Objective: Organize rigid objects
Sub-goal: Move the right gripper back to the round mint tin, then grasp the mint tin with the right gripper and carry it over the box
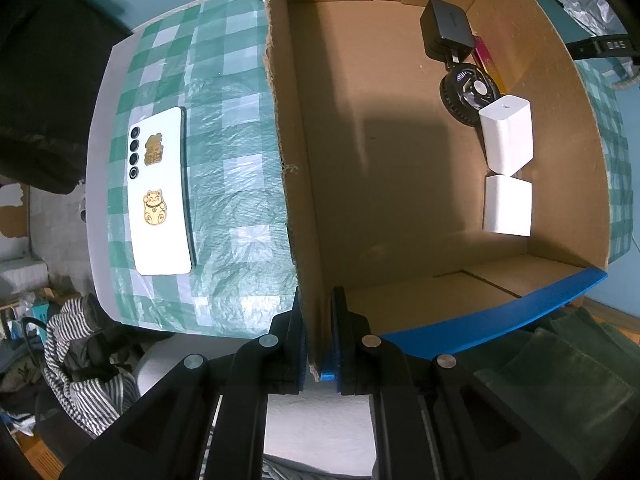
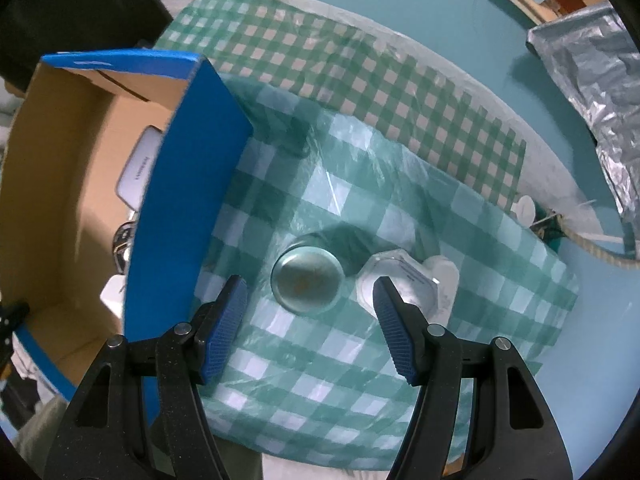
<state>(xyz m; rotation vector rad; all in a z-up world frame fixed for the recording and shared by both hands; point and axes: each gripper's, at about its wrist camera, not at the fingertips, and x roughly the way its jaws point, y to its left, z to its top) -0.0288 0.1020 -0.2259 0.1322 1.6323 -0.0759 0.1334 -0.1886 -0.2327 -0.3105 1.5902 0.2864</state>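
From the left wrist, the left gripper had its jaws clamped on the box wall, probably steadying it; chargers lay inside, a phone outside. From the right wrist, the right gripper hung wide open, empty, above a jar.

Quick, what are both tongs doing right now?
Left tongs: shut on the cardboard box wall.
Right tongs: open, empty, above the round tin.
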